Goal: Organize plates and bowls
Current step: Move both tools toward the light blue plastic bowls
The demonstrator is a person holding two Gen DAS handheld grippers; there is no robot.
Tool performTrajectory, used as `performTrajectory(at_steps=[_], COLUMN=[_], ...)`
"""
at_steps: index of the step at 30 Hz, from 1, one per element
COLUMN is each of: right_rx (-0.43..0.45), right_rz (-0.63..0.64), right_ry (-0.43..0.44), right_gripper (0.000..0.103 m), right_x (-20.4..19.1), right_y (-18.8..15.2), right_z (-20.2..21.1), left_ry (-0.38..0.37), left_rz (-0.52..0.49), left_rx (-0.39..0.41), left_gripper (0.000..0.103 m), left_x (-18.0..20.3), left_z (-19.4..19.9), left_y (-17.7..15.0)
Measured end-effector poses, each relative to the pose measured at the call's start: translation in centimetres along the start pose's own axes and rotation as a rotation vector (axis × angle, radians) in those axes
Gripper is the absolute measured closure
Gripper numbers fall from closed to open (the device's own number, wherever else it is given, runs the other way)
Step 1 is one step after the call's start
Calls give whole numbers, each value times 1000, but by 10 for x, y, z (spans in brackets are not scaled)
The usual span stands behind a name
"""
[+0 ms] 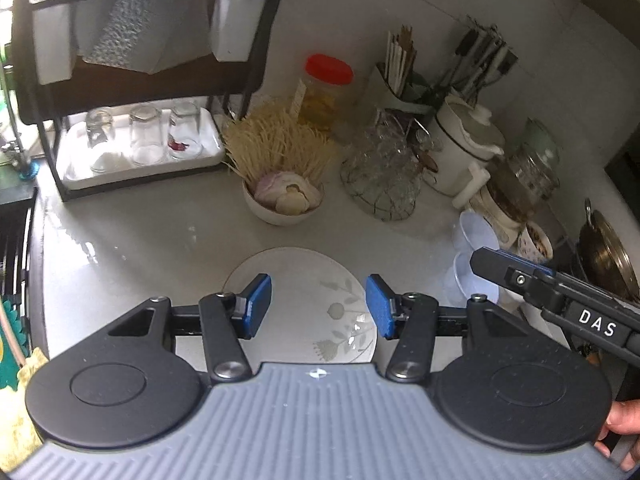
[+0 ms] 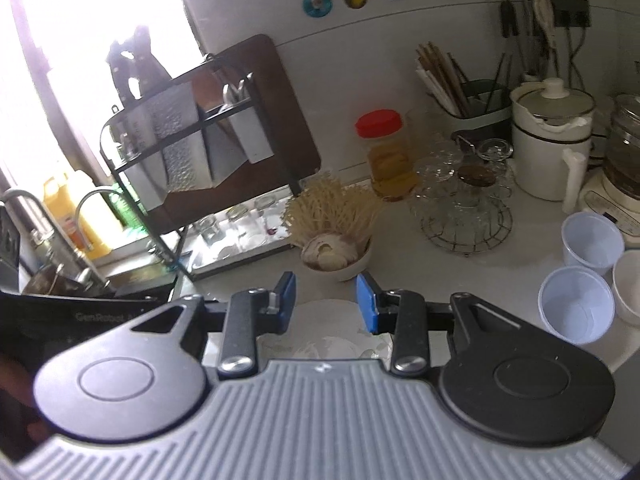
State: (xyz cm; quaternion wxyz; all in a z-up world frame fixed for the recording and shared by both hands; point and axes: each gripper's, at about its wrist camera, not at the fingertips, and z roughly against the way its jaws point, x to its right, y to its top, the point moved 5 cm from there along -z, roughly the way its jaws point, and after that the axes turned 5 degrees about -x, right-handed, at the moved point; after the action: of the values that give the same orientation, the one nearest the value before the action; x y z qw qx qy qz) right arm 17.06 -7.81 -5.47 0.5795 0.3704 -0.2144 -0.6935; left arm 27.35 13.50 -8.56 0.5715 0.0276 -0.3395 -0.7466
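Left gripper [image 1: 319,306] with jaws spread wide and holding nothing, floral plate [image 1: 304,280] flat on the table [image 1: 140,248] directly under and between them; right gripper [image 2: 326,302] likewise wide and unloaded, same plate [image 2: 324,308] just below its jaws. Risk of a flat, glossy plate skidding off a glancing pinch, or of sliding ahead into the shell-filled bowl [image 1: 282,200]. Near rim of plate hidden behind both gripper bodies; height above it hard to judge.
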Motion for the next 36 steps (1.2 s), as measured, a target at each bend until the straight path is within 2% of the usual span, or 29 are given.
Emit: performTrajectory(at_steps=[7, 15, 18, 20, 21, 22, 25, 36], right_rx=[-9, -39, -49, -52, -51, -54, -75, -124], right_rz=[-58, -118, -153, -176, -190, -205, -270, -491], right_ry=[-57, -98, -88, -81, -78, -74, -44, -81], right_gripper=[65, 65, 64, 54, 43, 37, 37, 37], right_x=[32, 103, 129, 146, 155, 162, 188, 271], right_y=[1, 2, -3, -7, -9, -11, -17, -45], right_z=[1, 13, 19, 21, 22, 22, 19, 8], left_ry=[-24, -47, -46, -41, -39, -36, -49, -71], left_rz=[10, 33, 22, 2, -5, -8, -14, -24], left_rx=[-36, -80, -96, -101, -104, -109, -125, -191], left_gripper=[45, 44, 43, 41, 41, 41, 41, 41], left_x=[12, 66, 90, 105, 113, 120, 137, 187], left_z=[-28, -72, -86, -94, -99, -104, -119, -177], left_y=[7, 10, 9, 8, 8, 9, 11, 15])
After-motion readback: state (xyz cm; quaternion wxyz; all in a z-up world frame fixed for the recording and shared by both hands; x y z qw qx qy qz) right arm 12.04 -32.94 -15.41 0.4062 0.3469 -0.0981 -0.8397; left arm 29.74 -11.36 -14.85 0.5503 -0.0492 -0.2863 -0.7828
